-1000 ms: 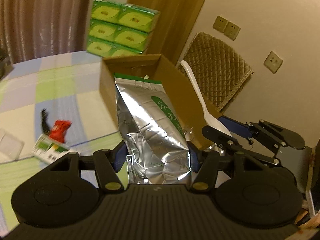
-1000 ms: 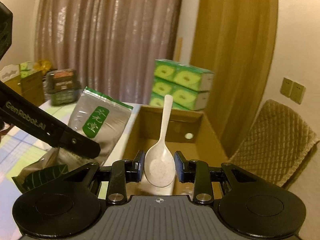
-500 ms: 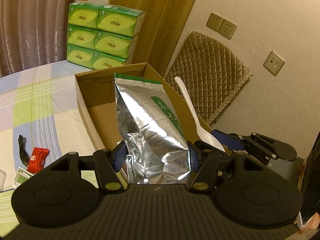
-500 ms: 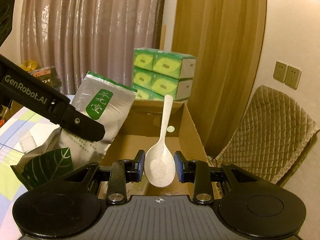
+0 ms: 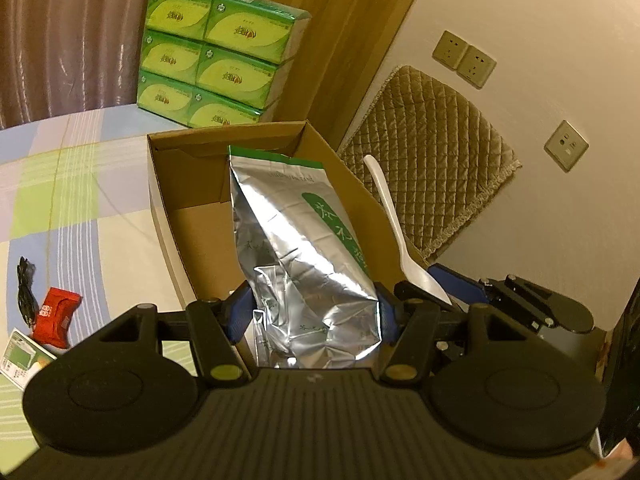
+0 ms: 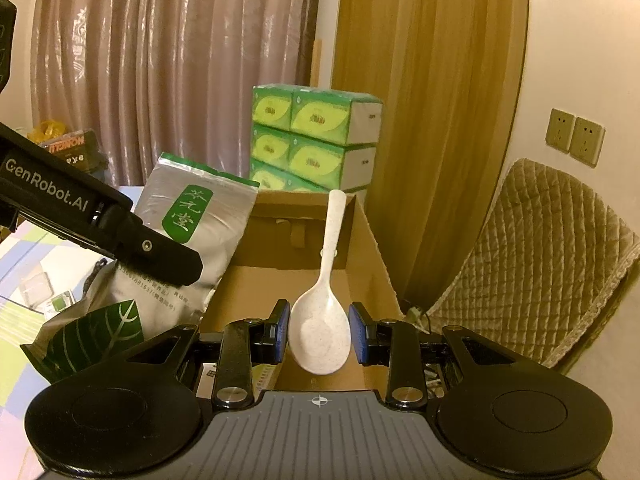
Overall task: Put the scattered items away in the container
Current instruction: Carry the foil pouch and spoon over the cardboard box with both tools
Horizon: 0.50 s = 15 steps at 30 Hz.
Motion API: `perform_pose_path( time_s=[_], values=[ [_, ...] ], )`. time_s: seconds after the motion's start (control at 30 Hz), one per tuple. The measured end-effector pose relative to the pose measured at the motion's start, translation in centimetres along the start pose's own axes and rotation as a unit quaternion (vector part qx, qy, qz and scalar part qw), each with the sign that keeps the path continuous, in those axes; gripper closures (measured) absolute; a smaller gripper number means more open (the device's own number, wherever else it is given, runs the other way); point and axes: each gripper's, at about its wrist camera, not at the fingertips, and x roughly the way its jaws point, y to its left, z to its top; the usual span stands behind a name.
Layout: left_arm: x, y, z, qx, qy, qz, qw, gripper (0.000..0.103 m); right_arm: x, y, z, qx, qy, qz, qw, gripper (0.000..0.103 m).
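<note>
Checked tablecloth point(image 5: 60, 200), cardboard box point(image 5: 192, 236) beneath foil pouch point(image 5: 304, 248).

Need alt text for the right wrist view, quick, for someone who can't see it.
The right gripper holds a white spoon by its bowl, handle pointing up, over an open cardboard box. At left, the left gripper carries a silver foil pouch; stacked green tissue packs stand behind.

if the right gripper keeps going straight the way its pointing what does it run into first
Probably the inside of the cardboard box. The right gripper, shut on the white spoon, points down into the open box, so the spoon's handle would likely meet the far wall or floor first. Depth is hard to judge.
</note>
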Motion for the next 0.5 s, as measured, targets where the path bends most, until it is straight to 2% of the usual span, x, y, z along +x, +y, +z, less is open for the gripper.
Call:
perform_pose_path(
  time_s=[0.5],
  values=[
    [0.99, 0.22, 0.05, -0.016, -0.006, 0.005, 0.9998, 0.047, 0.91, -0.12, -0.18, 0.0, 0.005, 0.002, 1.0, 0.074]
  ],
)
